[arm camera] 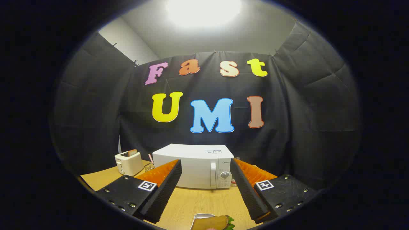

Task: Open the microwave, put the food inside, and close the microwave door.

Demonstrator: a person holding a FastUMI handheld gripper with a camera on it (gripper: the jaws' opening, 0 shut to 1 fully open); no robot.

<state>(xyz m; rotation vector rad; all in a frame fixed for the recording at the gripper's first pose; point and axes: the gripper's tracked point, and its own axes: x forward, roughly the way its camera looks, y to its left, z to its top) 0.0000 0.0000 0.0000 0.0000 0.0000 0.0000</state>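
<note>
Counter (198, 201): light wood-grain top, carrying everything in the scene; bare stretch runs between the fingers up to the microwave.

Microwave (195, 167): white box, door closed. Sits on the counter beyond the fingertips, at 12 o'clock from the hand-held gripper. Flat white top with a small label near the back right. Door takes up most of the front; a vertical white handle stands at its right edge. Control panel at far right with a round knob and small markings too small to make out.

Hand-held gripper (206, 167): fingers spread wide, nothing between them but bare counter and the microwave front seen past them. Black ribbed pads on the inner faces, orange bodies behind, black mounts each carrying a square black-and-white marker. Left fingertip overlaps the microwave's lower left corner in view, right fingertip its right edge; contact cannot be told.

Toaster (128, 163): small, cream-white, with a slice of bread standing in the slot. On the counter at 10 o'clock from the gripper, just left of the microwave, apart from it.

Food (212, 222): at 6 o'clock, near side of the gripper, low between the fingers. Brown bread-like piece with green leaf at its right end, resting on a white dish (199, 217); partly cut off from view.
</note>
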